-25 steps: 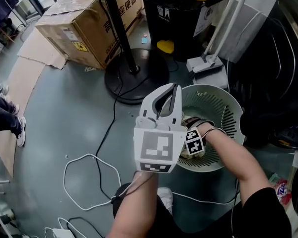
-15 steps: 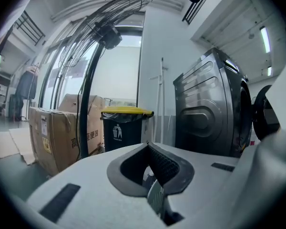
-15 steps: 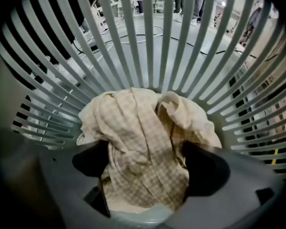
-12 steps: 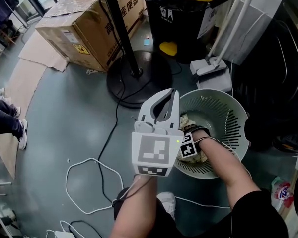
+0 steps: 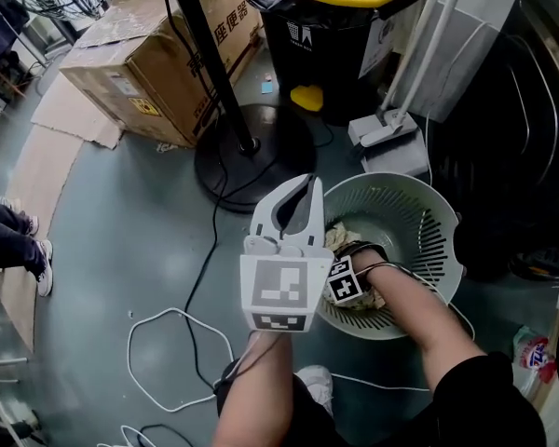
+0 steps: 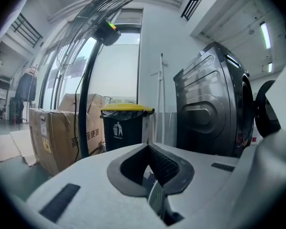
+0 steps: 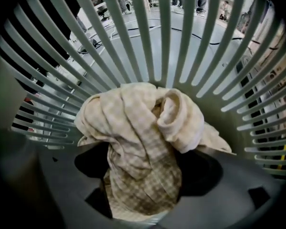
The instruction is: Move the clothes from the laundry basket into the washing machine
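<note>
- The jaws of the right gripper (image 7: 143,185) are closed on a cream checked cloth (image 7: 143,128). The cloth is bunched between them and bulges out ahead of them. Its lower end is cut off by the frame.
- In the head view these jaws are hidden under the marker cube and the person's right hand (image 5: 371,270). Only a fold of the cloth is seen beyond them.
- The cloth is held inside the pale green laundry basket (image 5: 427,214), whose slatted wall fills the right gripper view.
- The jaws of the left gripper (image 5: 311,186) are brought together at the tips, and nothing is held in them. This gripper is held over the floor, just beside the basket's left rim.
- A thin pale strip (image 6: 156,199) is seen low between the left pads, too close to be identified.
- The dark grey washing machine (image 6: 209,109) is seen with its door (image 6: 267,111) swung open. In the head view it is cut off at the right edge and lost in shadow.
- A white litter pictogram is printed on the black bin (image 5: 326,26) with the yellow lid.
- Chinese characters and a yellow warning label are carried on the cardboard box (image 5: 140,54). The small print cannot be read.
- A packet (image 5: 531,354) at the lower right is cut off, and its red and blue print is illegible.
- A black fan stand (image 5: 252,147) and a white cable (image 5: 168,343) are seen on the floor.
- A person's legs (image 5: 9,240) are cropped at the left edge.
</note>
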Motion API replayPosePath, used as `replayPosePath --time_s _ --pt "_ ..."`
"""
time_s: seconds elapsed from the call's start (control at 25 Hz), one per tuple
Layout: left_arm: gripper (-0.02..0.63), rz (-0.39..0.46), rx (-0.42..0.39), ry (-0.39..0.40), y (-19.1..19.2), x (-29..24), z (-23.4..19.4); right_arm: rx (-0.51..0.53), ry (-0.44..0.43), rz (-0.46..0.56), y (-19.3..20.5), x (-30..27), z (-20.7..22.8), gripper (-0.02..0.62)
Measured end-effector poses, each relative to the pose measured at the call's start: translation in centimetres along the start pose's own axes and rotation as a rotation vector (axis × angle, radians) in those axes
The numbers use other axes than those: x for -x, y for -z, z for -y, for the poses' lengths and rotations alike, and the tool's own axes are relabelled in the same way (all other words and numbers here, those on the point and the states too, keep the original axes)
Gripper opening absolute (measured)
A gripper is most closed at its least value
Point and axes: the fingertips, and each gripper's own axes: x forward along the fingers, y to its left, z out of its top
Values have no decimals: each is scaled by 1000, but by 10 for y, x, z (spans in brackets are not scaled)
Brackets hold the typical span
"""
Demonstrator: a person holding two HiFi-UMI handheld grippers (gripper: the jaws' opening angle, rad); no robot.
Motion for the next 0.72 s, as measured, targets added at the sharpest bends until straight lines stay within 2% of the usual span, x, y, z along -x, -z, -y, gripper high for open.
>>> replayPosePath --time_s 0.08,0.24,0.36,0.44,0.56,0.72 --pt "6 2 -6 -5 0 0 1 27 -20 -5 2 3 -5 423" --pt "6 7 11 -16 -1 3 -3 59 -72 -15 -1 7 -20 256" --pt "6 11 13 -9 -4 -1 2 67 -78 -29 5 21 -24 196" --pt "6 12 7 2 -6 -4 9 61 -65 -2 6 38 -27 179" --pt "5 6 -3 9 -5 -8 15 25 -2 83 2 74 -27 174" --pt "6 4 -6 -6 -6 -10 15 -61 171 219 4 147 -18 173"
